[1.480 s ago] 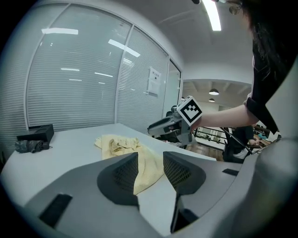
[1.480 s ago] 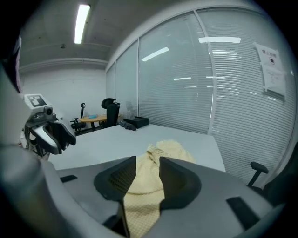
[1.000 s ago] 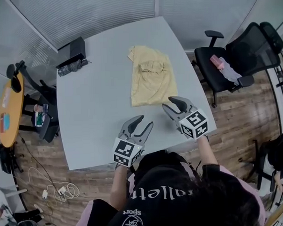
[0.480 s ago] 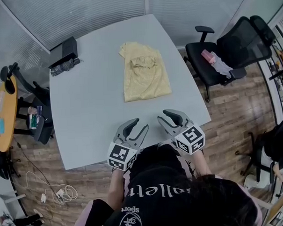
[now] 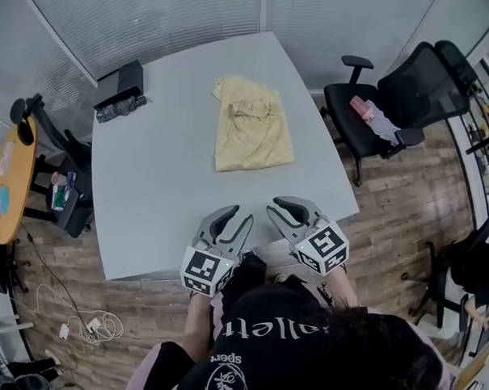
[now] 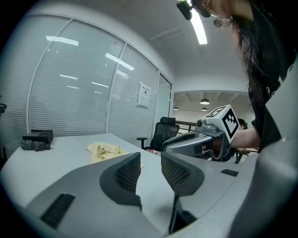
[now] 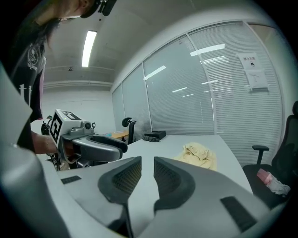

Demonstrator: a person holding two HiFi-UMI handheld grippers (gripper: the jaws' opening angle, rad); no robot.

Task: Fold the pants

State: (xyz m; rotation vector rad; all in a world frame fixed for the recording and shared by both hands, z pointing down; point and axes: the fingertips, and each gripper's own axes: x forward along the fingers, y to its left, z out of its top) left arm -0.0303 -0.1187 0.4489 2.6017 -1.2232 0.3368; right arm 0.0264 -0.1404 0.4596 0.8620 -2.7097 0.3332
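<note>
Grey and side by side, the left gripper [image 5: 239, 215] and the right gripper [image 5: 272, 208] hung over the near edge of the pale grey table [image 5: 151, 194], both pointing away from the person. Each gripper's jaws stood apart and were closing, with nothing between them but bare tabletop. The yellow pants [image 5: 252, 127] lay well apart from both grippers, toward the table's far side, in a rough oblong with a crumpled part near the far end. A black box [image 5: 124, 78] sat at the far left corner. A black office chair [image 5: 402, 94] stood off to the right of the table.
</note>
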